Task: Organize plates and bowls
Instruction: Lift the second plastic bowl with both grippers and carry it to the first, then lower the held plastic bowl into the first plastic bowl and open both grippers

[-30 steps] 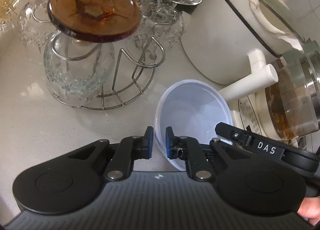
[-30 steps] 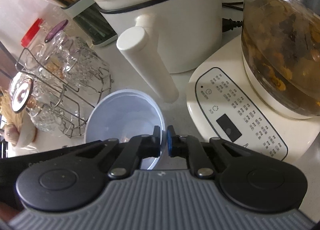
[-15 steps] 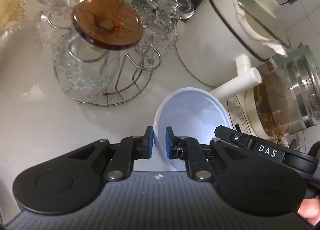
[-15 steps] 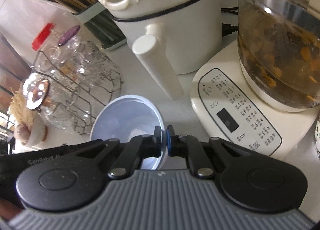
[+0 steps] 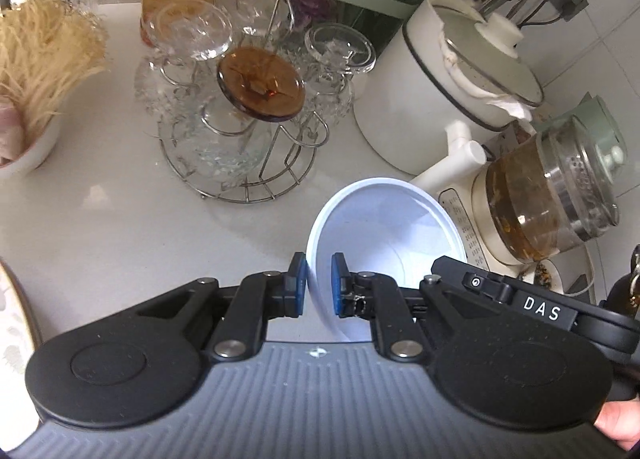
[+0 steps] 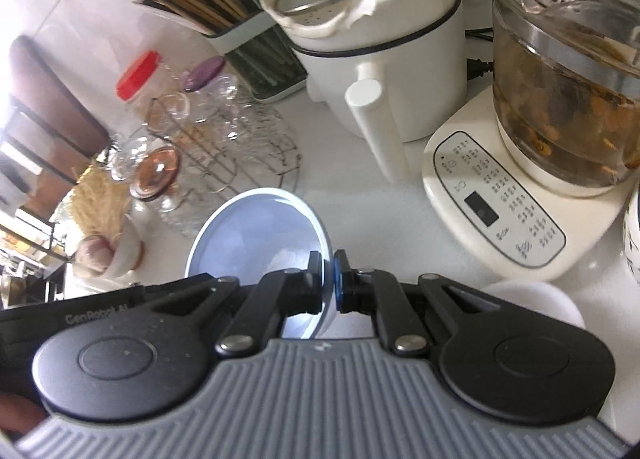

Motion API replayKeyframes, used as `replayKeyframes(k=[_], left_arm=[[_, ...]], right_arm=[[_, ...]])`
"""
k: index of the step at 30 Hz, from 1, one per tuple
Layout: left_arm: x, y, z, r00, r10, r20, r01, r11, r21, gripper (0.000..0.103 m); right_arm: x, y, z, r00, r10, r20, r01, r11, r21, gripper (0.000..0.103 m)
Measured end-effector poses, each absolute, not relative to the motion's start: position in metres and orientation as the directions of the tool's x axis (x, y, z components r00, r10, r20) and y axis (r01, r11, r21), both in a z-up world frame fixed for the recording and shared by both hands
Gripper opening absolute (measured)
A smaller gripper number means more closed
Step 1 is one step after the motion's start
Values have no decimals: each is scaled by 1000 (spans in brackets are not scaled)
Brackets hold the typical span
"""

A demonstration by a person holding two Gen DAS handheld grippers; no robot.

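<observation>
— Starting with the left wrist view: we have the left gripper point(image 5: 316, 285) straddling the near rim of the white bowl point(image 5: 386, 227). One pad sits outside the wall and one inside, and they look clamped on it. The bowl tilts above the counter point(image 5: 100, 227), with the wire glass rack point(image 5: 240, 163) to the far left and the white pot point(image 5: 420, 99) to the far right.

— And in the right wrist view?

— There we see the right gripper point(image 6: 327, 283) pinching the bowl's point(image 6: 256, 235) right rim, its pads nearly together on the thin wall. The kettle base point(image 6: 496, 219) stands just to the right, and the pot's handle point(image 6: 376, 127) juts toward us.

— So both tongs hold one bowl. What worries us?

— If the two hands pull unevenly, we judge the thin rim may slip out of a pad. The bowl could then drop onto the counter. A swing to the right might also knock the handle or the kettle.
</observation>
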State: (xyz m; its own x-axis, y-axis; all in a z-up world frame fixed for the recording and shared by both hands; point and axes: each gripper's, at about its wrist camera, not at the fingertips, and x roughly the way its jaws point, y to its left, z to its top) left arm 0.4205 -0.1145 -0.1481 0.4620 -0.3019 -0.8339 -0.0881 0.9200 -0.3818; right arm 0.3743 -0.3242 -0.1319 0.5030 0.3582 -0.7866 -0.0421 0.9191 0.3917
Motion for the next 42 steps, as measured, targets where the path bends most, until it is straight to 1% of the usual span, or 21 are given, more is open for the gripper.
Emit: replayKeyframes(k=[10,14,18,27,30,35,42], left_arm=[[385,-104,-123,488,-298,-821,-73,923,-378,15],[367,-103,-111,506,-267,-820,-54,939,-339,15],[354,-97,-110,498,-268,-825,-50,941,-335,15],[337,-75,-125,474,-255,-843,-97,936,-338,15],[335,-65,-130,468,-253,-847,-106,935,-338,16],[329,-53,-147,439,-252,-863,-155,924,-349,16],[320,-46,-169,402,-210,-891,-180,936,-301,16]], right_arm=[[347,-312,-103,540,354,-764,-73,923,377,8],[337,-307,-96,538,360,-762,-77,921,381,8],[329,-300,-93,536,356,-765,-79,924,375,8],[321,-274,-106,493,359,-792,-109,929,353,9],[321,-262,-113,481,348,-805,-135,936,324,9],[319,-250,-126,455,349,-819,-168,937,306,10],[318,-235,-149,406,366,-838,-202,930,308,11]])
